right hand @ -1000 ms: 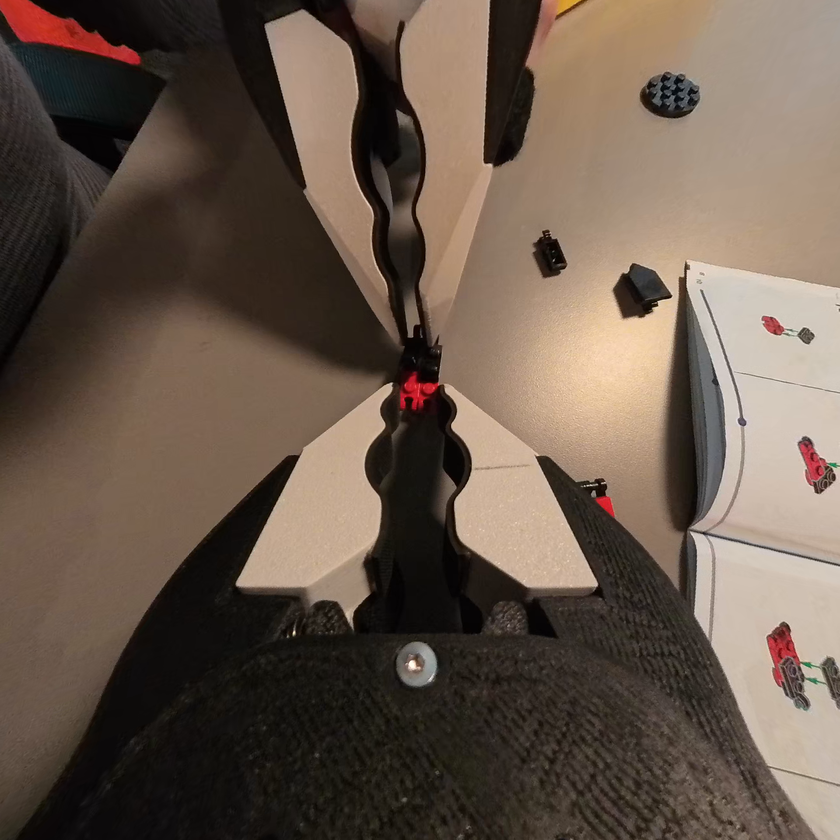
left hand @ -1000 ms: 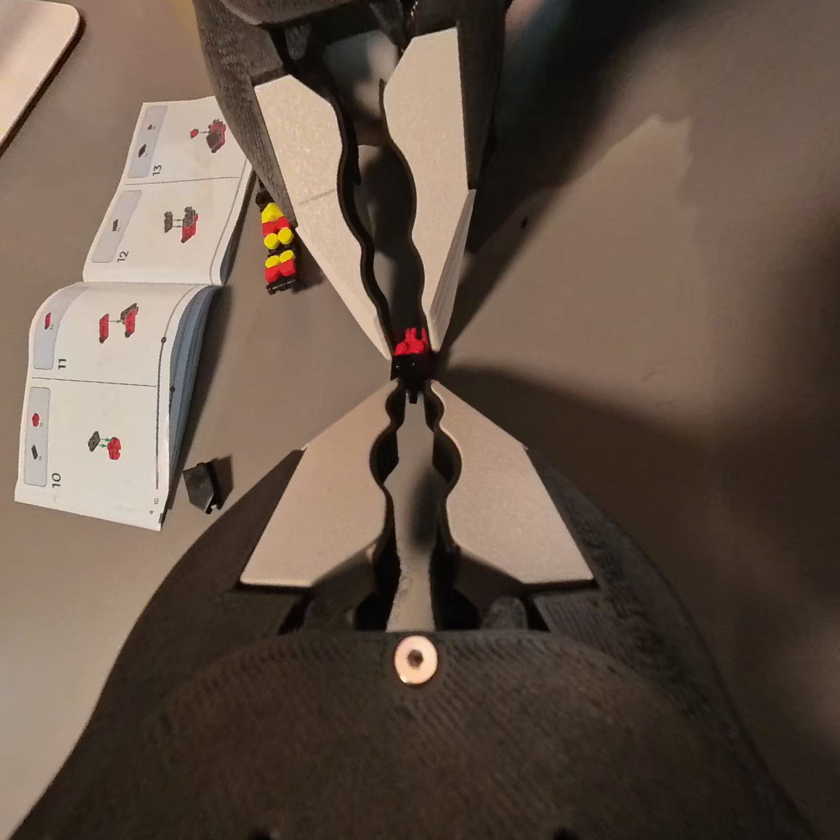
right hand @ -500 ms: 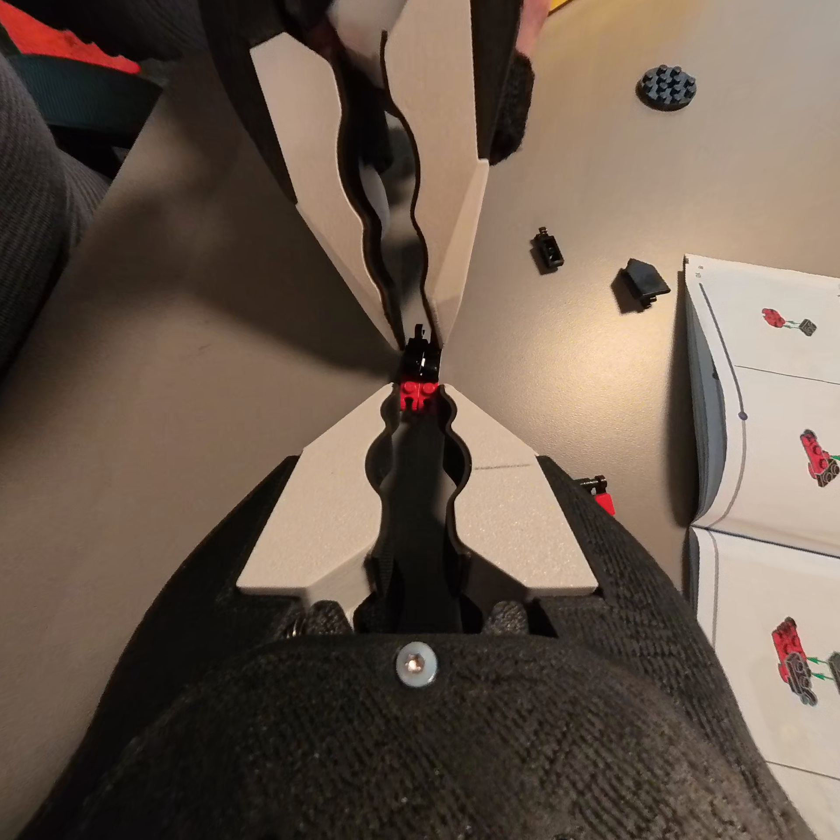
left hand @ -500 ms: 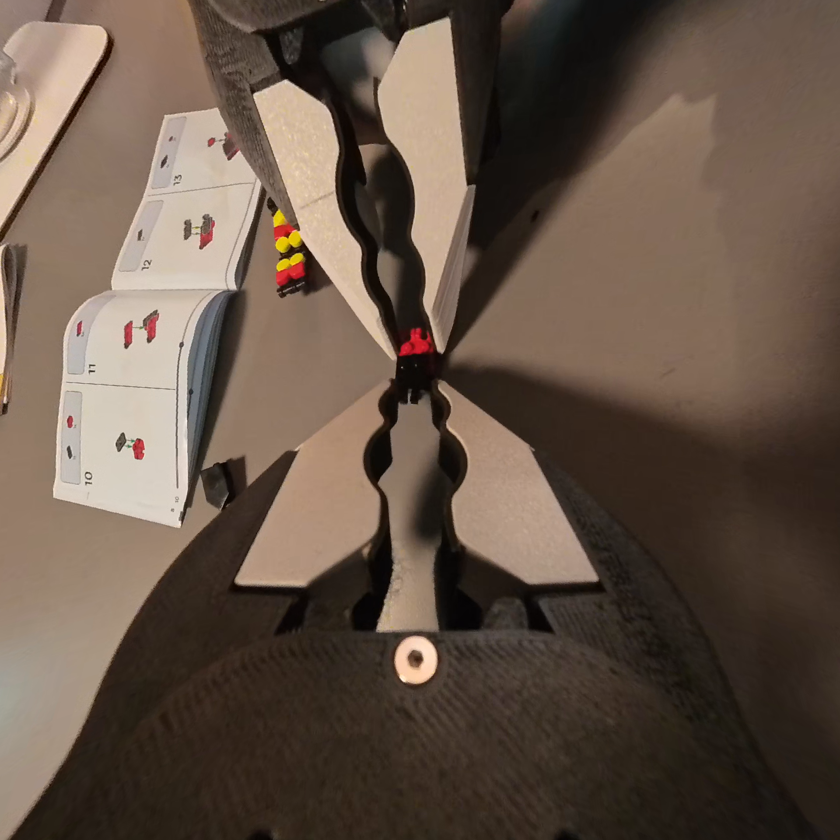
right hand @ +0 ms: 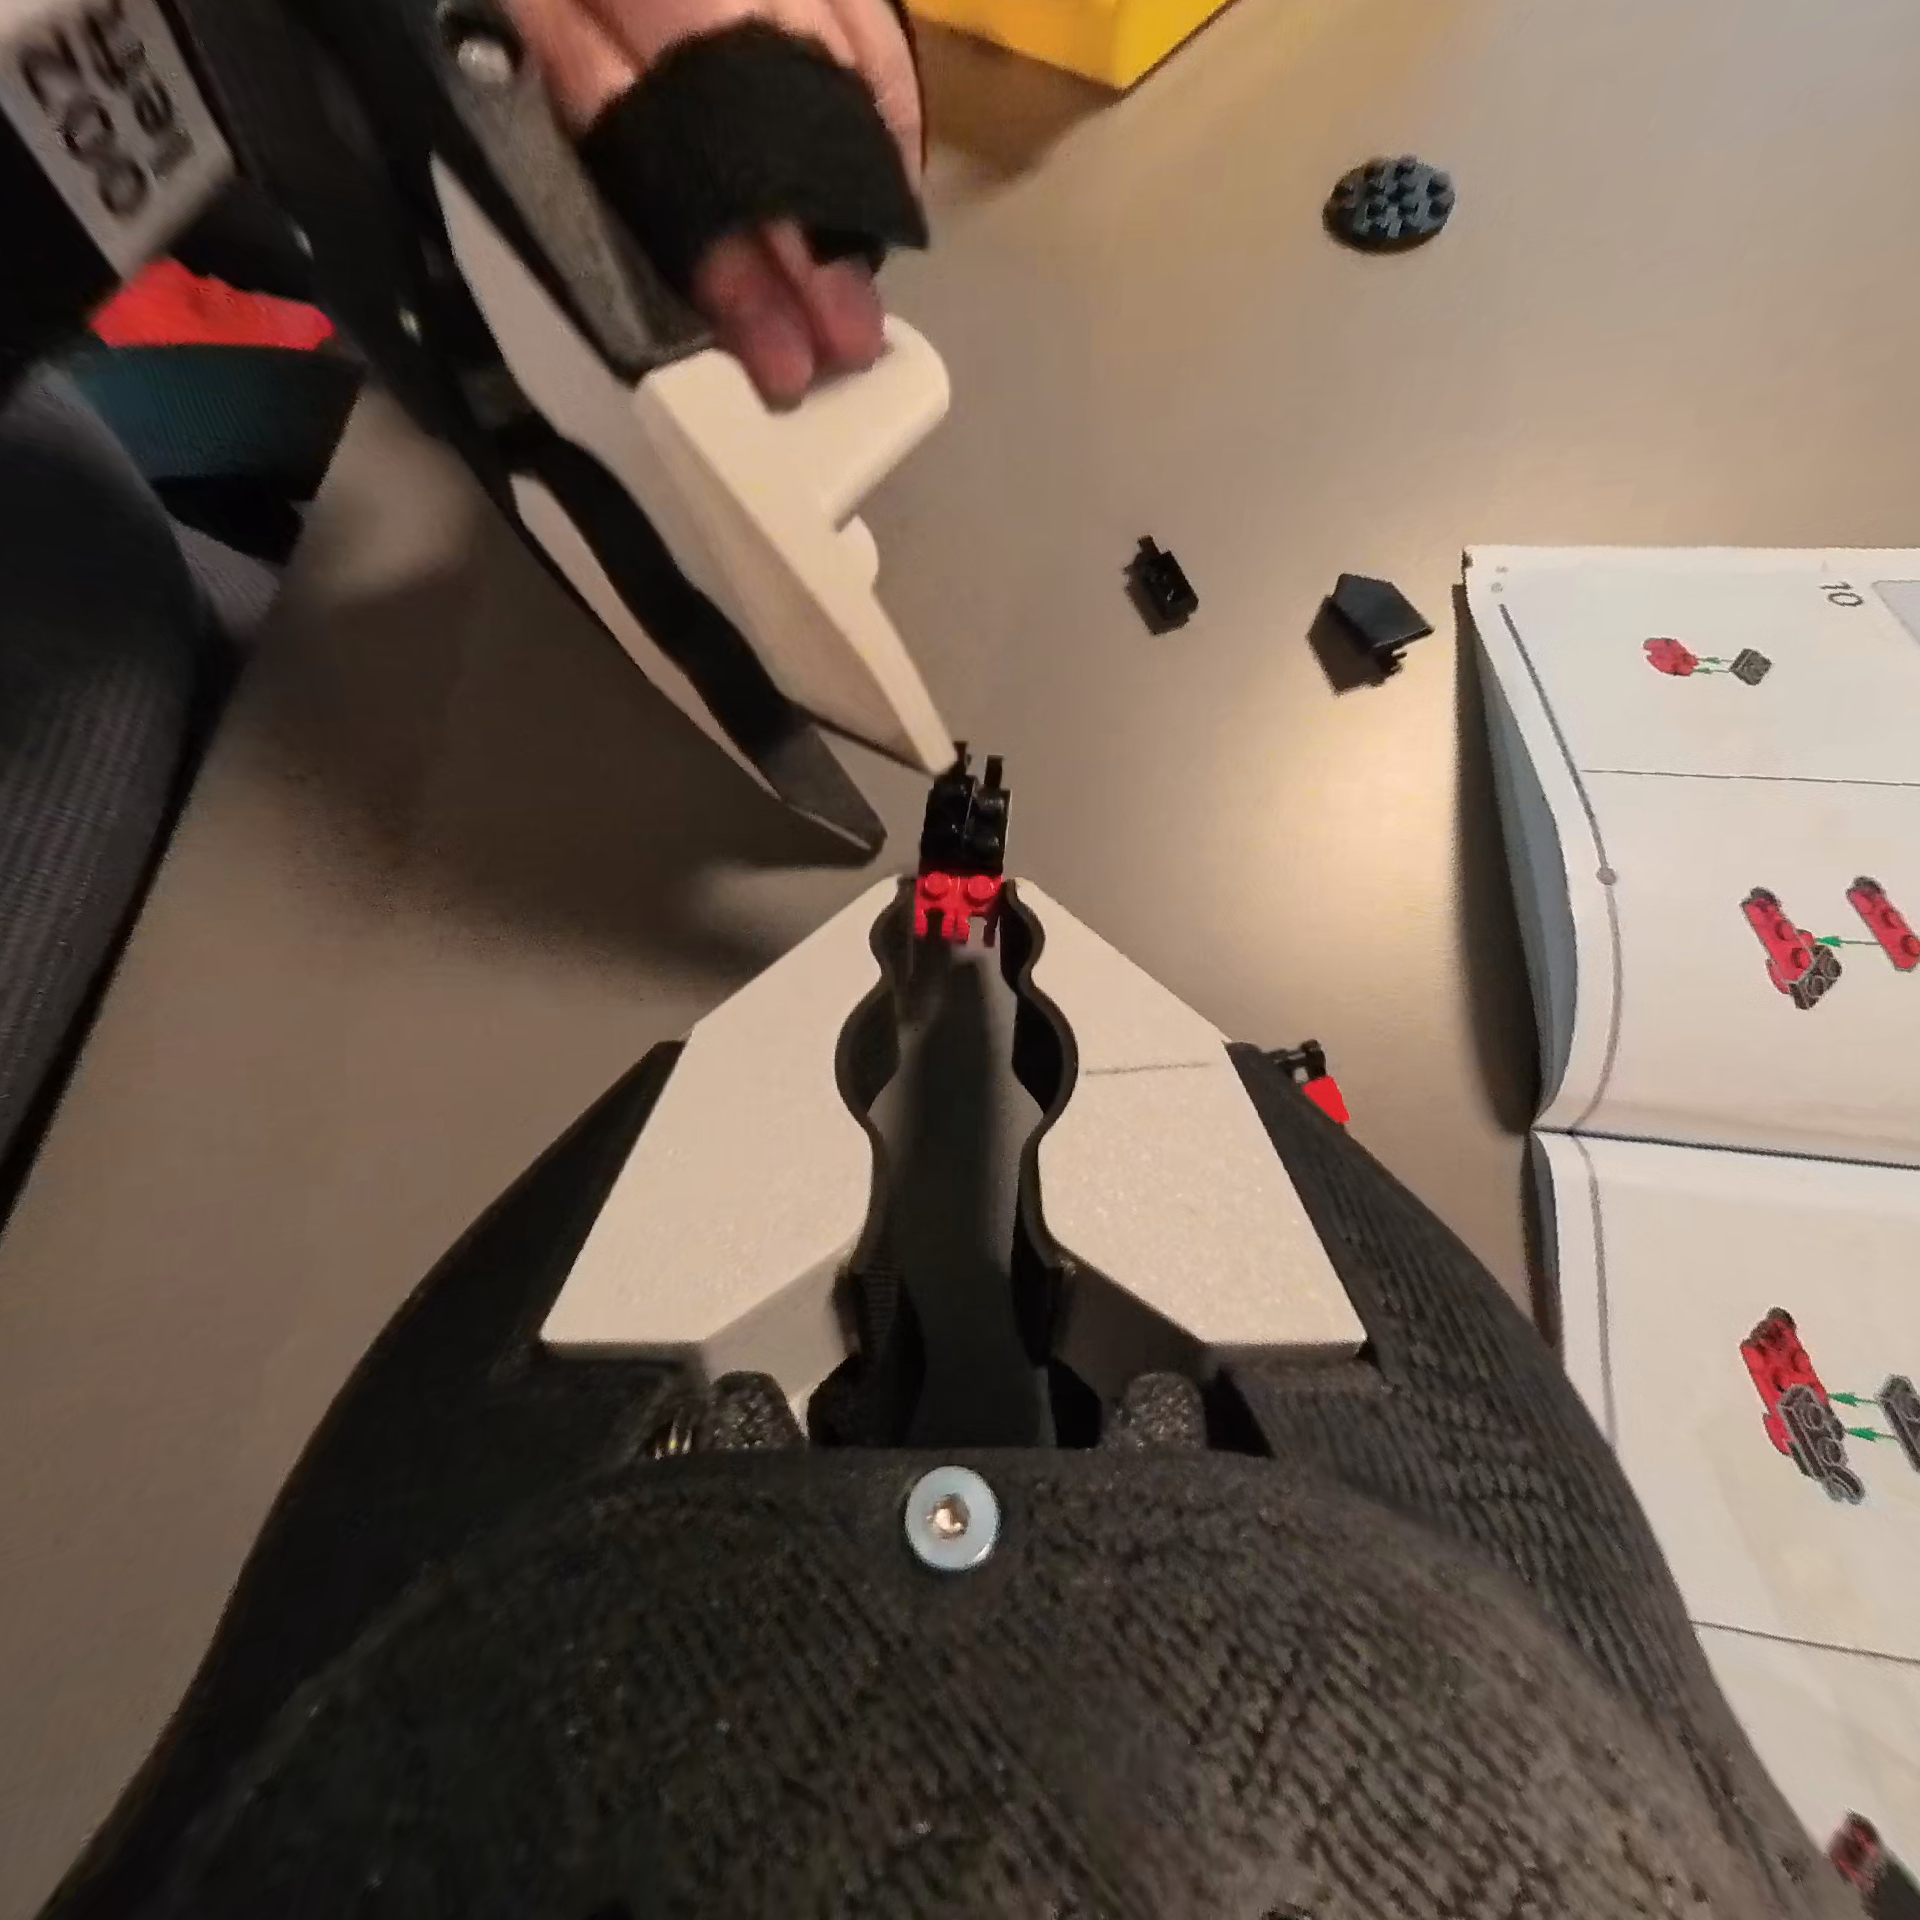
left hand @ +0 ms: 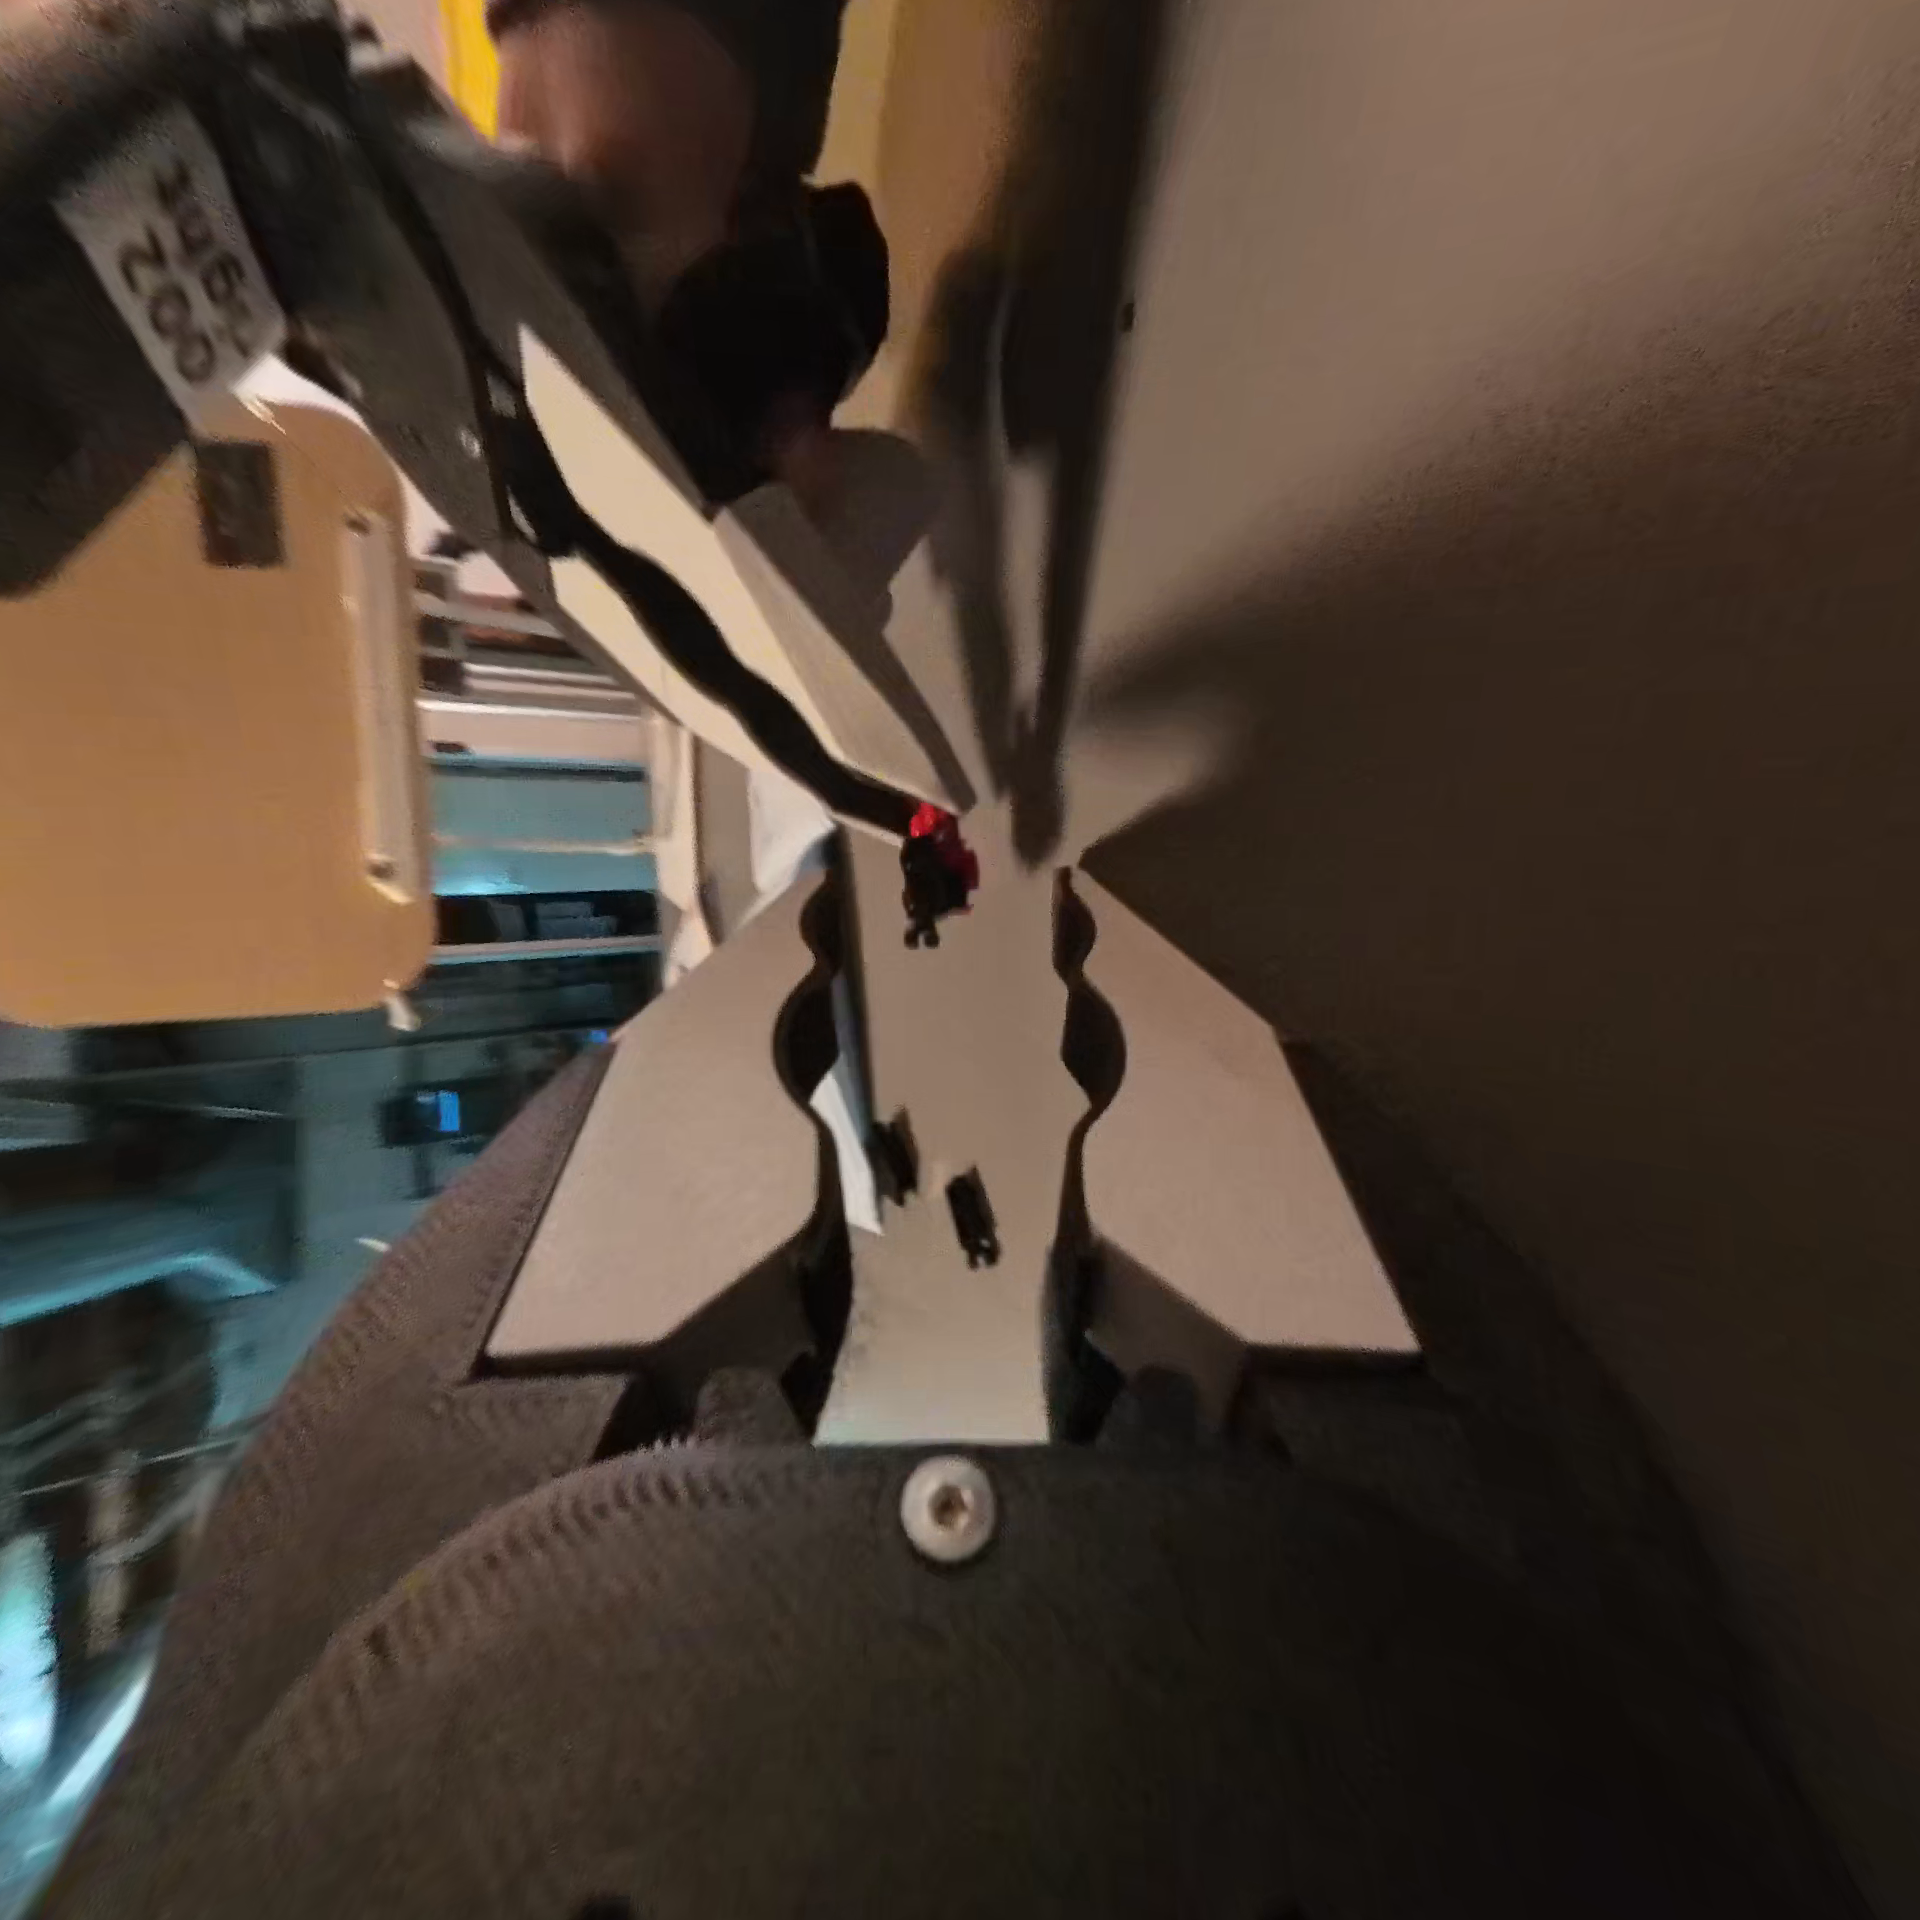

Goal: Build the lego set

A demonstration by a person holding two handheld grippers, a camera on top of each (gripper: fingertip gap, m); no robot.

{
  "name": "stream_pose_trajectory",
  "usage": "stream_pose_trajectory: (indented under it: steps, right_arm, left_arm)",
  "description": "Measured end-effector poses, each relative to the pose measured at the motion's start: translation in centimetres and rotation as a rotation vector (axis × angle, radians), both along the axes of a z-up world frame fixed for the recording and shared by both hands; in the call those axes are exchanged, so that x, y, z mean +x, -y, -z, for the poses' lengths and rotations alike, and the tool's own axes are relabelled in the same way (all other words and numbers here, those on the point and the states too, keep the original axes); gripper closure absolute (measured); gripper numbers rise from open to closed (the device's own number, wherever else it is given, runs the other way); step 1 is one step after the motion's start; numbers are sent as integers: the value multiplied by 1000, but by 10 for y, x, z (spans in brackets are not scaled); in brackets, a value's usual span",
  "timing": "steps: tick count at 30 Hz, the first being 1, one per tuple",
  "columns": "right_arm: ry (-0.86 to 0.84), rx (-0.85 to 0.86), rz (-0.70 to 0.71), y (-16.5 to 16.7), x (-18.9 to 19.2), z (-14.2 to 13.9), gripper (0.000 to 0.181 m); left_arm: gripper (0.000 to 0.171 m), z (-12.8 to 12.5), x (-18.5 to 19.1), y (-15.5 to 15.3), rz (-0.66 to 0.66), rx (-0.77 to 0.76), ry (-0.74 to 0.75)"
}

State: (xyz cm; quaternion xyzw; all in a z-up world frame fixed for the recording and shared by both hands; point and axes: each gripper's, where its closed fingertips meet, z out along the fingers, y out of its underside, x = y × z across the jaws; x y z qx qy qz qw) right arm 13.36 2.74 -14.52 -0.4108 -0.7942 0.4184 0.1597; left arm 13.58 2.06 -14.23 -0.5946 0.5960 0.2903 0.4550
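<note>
Red-and-black lego stack [right hand: 961, 868] at frame centre, pinched only at its red base by right gripper [right hand: 958, 902] — left gripper [left hand: 951, 868] spread wide, clear of it — could twist loose if nudged.

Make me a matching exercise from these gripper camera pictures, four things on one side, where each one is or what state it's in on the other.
Things:
1. red and black lego assembly
2. round dark studded plate
3. instruction booklet
4. left gripper

States or places:
A. lying open on the table at the right edge of the right wrist view
B. open, holding nothing
C. pinched in the right gripper
D. lying alone on the table, far from the fingers

Pairs: 1-C, 2-D, 3-A, 4-B
</note>
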Motion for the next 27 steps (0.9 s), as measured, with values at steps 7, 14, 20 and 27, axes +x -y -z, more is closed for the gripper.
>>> stream_pose_trajectory:
  steps: [7, 14, 20, 27]
  right_arm:
    - [-1, -62, -7, 8, 1, -11, 167]
    - [-14, -103, 1, 8, 0, -14, 167]
    - [-297, 199, -37, 1, -8, -22, 153]
    - [-444, 545, -119, 3, -7, -13, 154]
  left_arm:
    - [139, -5, -3, -7, 1, 143, -136]
    - [159, -12, -5, -8, -22, 174, -135]
    - [159, -9, -9, -11, -113, -17, 141]
    - [159, -2, -5, -8, -124, -202, 376]
